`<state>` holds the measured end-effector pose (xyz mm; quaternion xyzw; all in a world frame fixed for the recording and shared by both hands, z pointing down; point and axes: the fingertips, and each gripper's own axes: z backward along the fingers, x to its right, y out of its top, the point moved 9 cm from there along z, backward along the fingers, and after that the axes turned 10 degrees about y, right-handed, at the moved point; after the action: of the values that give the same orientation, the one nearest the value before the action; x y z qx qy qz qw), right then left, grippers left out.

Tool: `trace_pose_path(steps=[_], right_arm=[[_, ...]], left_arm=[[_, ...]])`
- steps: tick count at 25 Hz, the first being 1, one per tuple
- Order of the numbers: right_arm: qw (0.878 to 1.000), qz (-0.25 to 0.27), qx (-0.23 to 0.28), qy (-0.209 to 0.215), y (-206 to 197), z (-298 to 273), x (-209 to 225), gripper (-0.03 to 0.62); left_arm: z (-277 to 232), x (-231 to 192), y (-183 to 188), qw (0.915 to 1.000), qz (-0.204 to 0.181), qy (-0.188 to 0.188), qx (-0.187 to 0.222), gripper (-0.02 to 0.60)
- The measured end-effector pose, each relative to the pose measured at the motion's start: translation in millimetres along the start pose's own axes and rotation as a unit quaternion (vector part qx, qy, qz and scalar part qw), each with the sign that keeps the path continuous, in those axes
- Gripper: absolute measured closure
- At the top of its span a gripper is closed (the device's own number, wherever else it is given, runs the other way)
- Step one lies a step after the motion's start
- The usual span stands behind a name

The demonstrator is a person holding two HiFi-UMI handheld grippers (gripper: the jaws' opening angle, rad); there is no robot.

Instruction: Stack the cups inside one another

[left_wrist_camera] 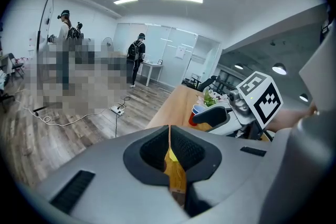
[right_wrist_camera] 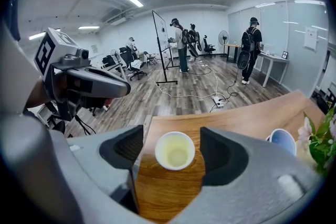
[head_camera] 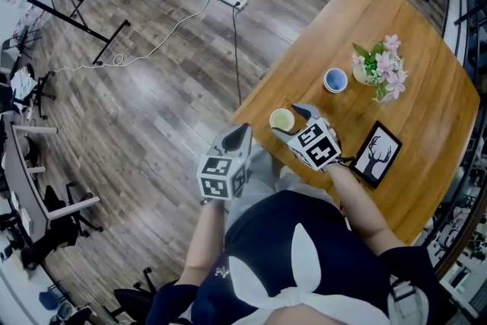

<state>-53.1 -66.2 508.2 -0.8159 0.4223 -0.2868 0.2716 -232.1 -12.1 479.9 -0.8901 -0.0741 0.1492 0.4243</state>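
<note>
Nothing is stacked yet: your yellow cup (right_wrist_camera: 175, 150) stands on the table (head_camera: 426, 125) between your right gripper's (head_camera: 294, 123) spread jaws, untouched, with the blue cup (head_camera: 335, 79) apart by the flowers (head_camera: 384, 68). Only the right gripper view shows that gap. The head view places your left gripper (head_camera: 236, 138), pressed together and empty, beyond the table.

The left gripper (head_camera: 240, 133) sits at the lower middle of the head view, pointing up, with its jaws pressed together. The left forearm (head_camera: 202, 238) runs down from it toward the body. Just to its right, the right gripper (head_camera: 292, 122) points up-left with its jaws spread wide. The right forearm (head_camera: 365, 211) reaches in from the lower right.
</note>
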Motion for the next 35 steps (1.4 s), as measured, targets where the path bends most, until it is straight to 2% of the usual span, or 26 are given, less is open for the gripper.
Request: trace_pose_path(steps=[7, 8, 18, 35], right_arm=[[0.999, -0.002, -0.032, 0.000, -7, -15, 0, 0.256], [0.999, 0.001, -0.036, 0.001, -8, -18, 0, 0.238], [0.995, 0.042, -0.093, -0.016, -15, -39, 1, 0.233], [0.992, 0.037, -0.116, -0.019, -22, -52, 5, 0.235]], left_arm=[[-1, -4, -4, 1.0000, 0.001, 0.001, -0.006, 0.555], [-2, -4, -5, 1.0000, 0.001, 0.001, -0.007, 0.555], [-8, -7, -11, 0.9998, -0.015, 0.001, -0.014, 0.561], [-12, -12, -7, 0.9996, -0.018, -0.005, -0.020, 0.565]])
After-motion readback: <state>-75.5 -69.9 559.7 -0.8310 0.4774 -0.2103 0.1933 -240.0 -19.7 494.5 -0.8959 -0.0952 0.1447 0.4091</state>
